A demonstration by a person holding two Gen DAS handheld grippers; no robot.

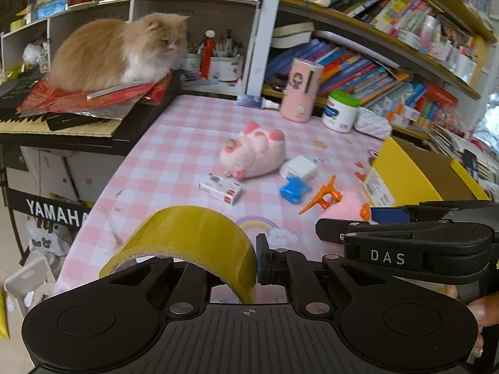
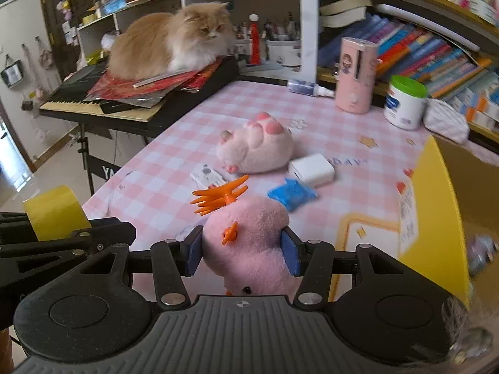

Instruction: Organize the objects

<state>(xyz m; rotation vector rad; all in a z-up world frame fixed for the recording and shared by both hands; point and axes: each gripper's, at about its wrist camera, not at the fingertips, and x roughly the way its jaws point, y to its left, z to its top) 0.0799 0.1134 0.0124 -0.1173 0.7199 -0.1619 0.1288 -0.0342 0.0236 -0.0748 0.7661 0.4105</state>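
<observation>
Between right gripper (image 2: pixel 243 251) pads: pink plush (image 2: pixel 249 243)

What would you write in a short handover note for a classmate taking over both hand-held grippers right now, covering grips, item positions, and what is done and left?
Left hand-held gripper: shut on the yellow tape roll, lifted off the table.
Right hand-held gripper: shut on the pink plush toy.
On the checked tablecloth: pig plush, white charger, blue packet, orange hair claw, small white box.
The yellow cardboard box stands open at the right.
Done: two items picked up.
Left: likely place them, then sort the rest.
</observation>
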